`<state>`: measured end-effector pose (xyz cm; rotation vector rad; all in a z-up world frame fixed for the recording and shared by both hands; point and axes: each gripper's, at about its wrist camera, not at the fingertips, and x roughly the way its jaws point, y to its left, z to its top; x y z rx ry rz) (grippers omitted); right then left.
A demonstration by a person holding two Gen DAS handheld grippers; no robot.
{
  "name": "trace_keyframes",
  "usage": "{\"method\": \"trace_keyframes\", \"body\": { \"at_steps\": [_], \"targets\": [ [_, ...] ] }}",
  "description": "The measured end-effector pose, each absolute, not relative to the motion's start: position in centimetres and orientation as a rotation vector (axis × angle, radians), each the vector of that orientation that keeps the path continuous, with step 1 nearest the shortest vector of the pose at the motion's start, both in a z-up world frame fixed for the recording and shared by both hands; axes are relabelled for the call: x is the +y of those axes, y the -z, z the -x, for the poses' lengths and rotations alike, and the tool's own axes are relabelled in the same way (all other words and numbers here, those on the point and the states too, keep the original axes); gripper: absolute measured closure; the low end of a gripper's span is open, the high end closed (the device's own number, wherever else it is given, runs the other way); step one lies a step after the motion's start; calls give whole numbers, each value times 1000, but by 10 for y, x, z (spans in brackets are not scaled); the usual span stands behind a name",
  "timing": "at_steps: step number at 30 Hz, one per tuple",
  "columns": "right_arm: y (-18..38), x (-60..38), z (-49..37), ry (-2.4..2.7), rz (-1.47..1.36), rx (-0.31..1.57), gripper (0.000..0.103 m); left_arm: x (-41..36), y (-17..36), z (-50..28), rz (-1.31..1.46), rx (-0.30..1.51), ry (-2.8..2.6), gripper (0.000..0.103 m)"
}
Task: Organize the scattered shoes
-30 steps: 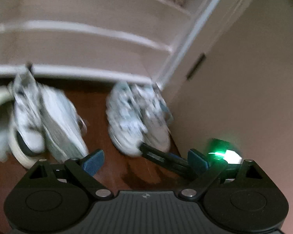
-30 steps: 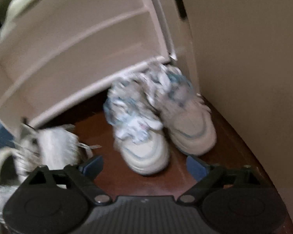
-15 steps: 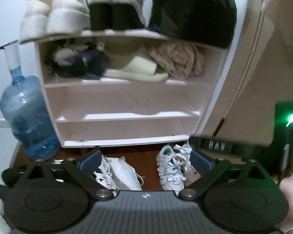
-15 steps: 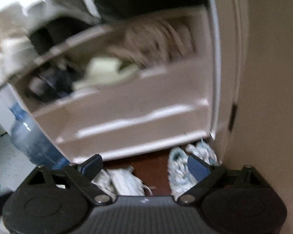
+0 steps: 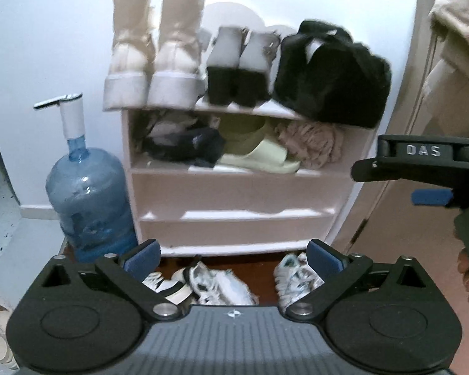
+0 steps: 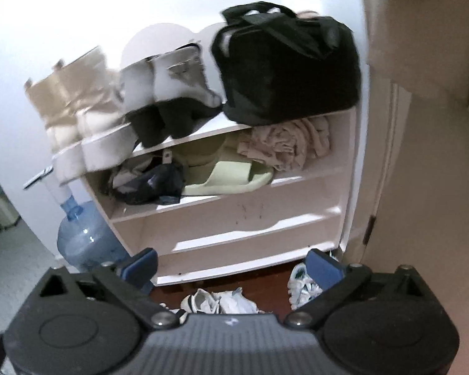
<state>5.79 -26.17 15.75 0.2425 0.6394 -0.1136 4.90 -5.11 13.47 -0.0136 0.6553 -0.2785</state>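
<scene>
Both grippers' fingers spread empty, partly hiding the white sneakers on the floor.

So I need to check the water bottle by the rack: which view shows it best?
The left wrist view: the water bottle shows whole, pump included, beside the shoe rack. The right wrist view shows only its upper part, the base behind the right gripper.

Both grippers raised & pulled back vs 1 s ago. Then the left gripper and right gripper were low over the sneakers, which filled both views; now the white pair and blue-trimmed pair sit small at bottom edge. Whole shoe rack, boots, black bag, water jug now in view. Right gripper moved from low right to mid right edge of left view.
</scene>
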Motion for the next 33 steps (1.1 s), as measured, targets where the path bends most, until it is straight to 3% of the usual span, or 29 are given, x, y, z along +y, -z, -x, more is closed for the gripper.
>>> {"method": "trace_keyframes", "body": {
  "at_steps": [12,16,28,33],
  "targets": [
    [-29,-298,-43,97,2,571,1,-51,-19,-96,-97,684,272,2],
    [7,-324,-34,90,-99,505,1,-40,13,-115,-35,698,237,3],
    [77,-339,-19,54,-290,660,1,-10,52,-132,-23,701,378,2],
    [96,-339,-16,-2,-370,734,1,21,95,-164,-47,702,308,3]
  ]
}}
